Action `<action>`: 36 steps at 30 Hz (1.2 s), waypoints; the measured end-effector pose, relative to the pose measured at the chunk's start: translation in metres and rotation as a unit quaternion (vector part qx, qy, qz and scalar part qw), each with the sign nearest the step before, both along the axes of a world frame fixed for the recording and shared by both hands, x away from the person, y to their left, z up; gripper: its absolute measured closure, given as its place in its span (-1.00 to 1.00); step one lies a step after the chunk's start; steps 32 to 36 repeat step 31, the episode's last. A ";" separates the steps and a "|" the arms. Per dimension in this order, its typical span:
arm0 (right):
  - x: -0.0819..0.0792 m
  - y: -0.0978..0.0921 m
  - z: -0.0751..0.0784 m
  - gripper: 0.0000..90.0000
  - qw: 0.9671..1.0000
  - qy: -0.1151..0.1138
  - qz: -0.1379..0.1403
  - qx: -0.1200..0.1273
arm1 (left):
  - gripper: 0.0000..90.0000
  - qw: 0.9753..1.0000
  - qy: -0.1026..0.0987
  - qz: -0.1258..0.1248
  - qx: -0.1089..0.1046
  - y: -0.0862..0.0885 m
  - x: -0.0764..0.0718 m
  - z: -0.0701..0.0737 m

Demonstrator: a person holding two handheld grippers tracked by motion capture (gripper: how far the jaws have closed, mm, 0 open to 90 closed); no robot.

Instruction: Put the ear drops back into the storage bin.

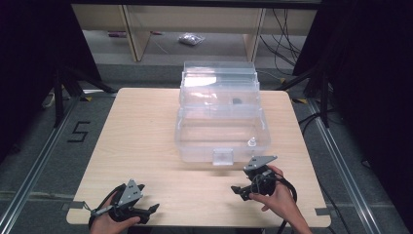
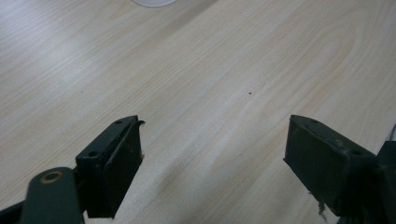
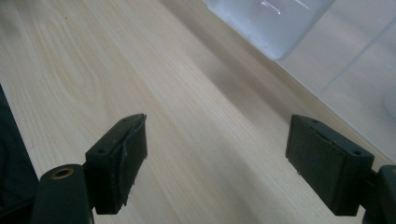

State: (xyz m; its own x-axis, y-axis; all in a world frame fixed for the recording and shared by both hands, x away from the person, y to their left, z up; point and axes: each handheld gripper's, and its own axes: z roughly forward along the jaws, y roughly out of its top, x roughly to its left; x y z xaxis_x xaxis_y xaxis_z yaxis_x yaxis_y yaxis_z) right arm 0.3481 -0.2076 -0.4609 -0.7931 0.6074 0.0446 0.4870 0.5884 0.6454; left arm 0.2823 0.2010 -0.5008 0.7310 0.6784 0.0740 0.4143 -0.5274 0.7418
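Note:
A clear plastic storage box (image 1: 195, 139) stands open in the middle of the wooden table (image 1: 141, 131), its lid (image 1: 219, 73) tipped back. Inside lie a small white piece (image 1: 252, 142) at the front right and a small dark piece (image 1: 237, 101) farther back. A hand holds my left gripper (image 1: 148, 197) low at the table's front left, open and empty; its own view shows the left gripper (image 2: 215, 144) over bare wood. My right gripper (image 1: 238, 192), also hand-held, is open just in front of the box's right corner. Between the right gripper (image 3: 217, 140) jaws there is only table, with the box wall (image 3: 355, 60) beyond.
The box has a clear latch (image 1: 223, 156) on its front face, seen close as the latch (image 3: 275, 25) in the right gripper view. Black tripod legs (image 1: 63, 87) stand at the left and right of the table, and cables (image 1: 287, 34) lie on the floor behind.

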 end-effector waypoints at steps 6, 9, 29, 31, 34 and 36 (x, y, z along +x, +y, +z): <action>-0.006 -0.002 -0.007 -0.52 1.000 0.011 -0.007 0.002 | -0.59 1.000 -0.001 0.000 -0.001 0.000 0.000 0.000; -0.008 -0.004 -0.007 -0.53 1.000 0.019 -0.010 -0.004 | -0.59 1.000 -0.001 0.000 -0.001 0.000 0.000 0.000; -0.019 -0.009 -0.025 -0.54 1.000 0.014 -0.009 -0.009 | -0.59 1.000 -0.001 0.000 -0.005 -0.001 -0.001 0.000; -0.018 -0.009 -0.025 -0.54 1.000 0.012 -0.011 -0.009 | -0.59 1.000 0.000 0.000 -0.004 -0.001 -0.001 0.000; -0.018 -0.009 -0.025 -0.54 1.000 0.012 -0.011 -0.009 | -0.59 1.000 0.000 0.000 -0.004 -0.001 -0.001 0.000; -0.018 -0.009 -0.025 -0.54 1.000 0.012 -0.011 -0.009 | -0.59 1.000 0.000 0.000 -0.004 -0.001 -0.001 0.000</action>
